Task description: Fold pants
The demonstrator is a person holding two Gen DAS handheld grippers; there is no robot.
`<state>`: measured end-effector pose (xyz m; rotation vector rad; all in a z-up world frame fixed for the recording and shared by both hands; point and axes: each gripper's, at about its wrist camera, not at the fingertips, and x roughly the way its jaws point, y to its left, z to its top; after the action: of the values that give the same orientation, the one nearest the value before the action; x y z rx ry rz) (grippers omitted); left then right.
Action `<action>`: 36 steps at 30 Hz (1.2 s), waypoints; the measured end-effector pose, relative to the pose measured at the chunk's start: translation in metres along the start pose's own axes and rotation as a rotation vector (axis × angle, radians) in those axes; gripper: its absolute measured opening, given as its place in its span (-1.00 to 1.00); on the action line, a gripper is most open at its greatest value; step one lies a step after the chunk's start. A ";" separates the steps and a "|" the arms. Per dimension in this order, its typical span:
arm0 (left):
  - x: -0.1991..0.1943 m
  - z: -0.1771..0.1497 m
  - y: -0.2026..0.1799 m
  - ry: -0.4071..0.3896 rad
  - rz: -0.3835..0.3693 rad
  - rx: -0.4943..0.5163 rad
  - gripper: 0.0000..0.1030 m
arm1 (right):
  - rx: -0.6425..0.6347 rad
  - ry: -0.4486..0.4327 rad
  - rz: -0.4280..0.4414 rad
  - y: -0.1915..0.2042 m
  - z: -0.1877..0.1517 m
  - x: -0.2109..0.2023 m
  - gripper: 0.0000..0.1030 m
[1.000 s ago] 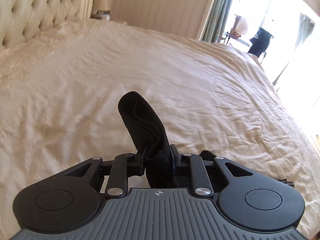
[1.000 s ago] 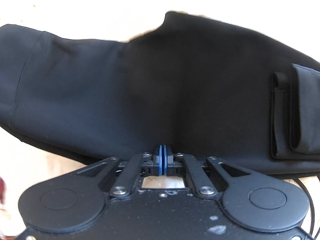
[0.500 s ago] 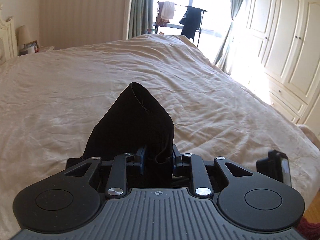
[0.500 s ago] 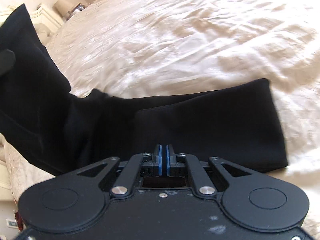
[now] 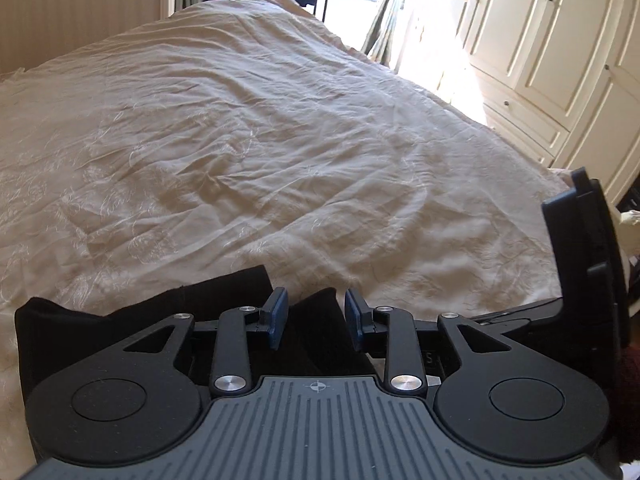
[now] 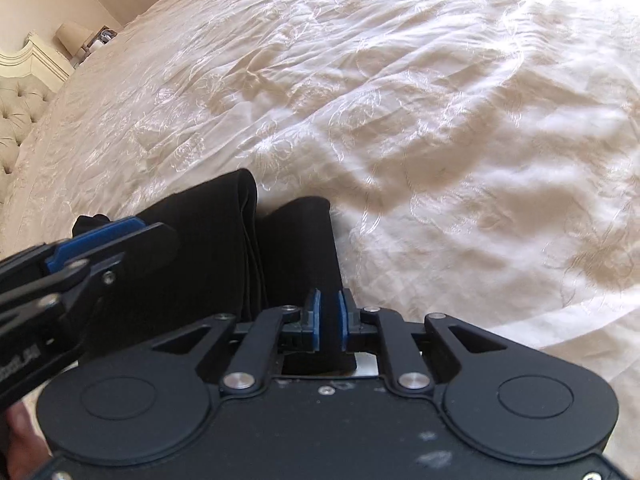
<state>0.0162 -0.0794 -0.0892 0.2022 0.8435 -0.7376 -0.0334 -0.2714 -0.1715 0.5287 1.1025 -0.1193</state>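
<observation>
Black pants [image 6: 224, 248] lie folded on the cream bedspread [image 5: 280, 152], right under both tools. Left hand-held gripper [image 5: 315, 318]: jaws opening, pads apart w/ fabric between, not pinched. Right hand-held gripper [image 6: 329, 319]: jaws also opening, narrower gap, cloth edge between the blue pads [image 6: 316, 318].

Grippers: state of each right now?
Left gripper: opening, black pants between pads, not pinched.
Right gripper: opening, pants fabric between pads, grip releasing.
</observation>
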 end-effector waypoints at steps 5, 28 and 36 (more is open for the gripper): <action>-0.014 -0.001 0.017 -0.008 0.107 -0.034 -0.38 | -0.059 -0.064 0.051 0.011 0.018 0.004 -0.44; -0.046 -0.039 0.178 0.166 0.401 -0.365 -0.38 | -0.169 0.023 0.199 0.077 0.036 0.017 -0.77; -0.008 -0.020 0.185 0.185 0.293 -0.306 -0.38 | -0.118 0.055 -0.057 0.048 0.023 0.021 -0.77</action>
<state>0.1234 0.0695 -0.1185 0.1166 1.0646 -0.3122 0.0117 -0.2371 -0.1648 0.3968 1.1710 -0.0893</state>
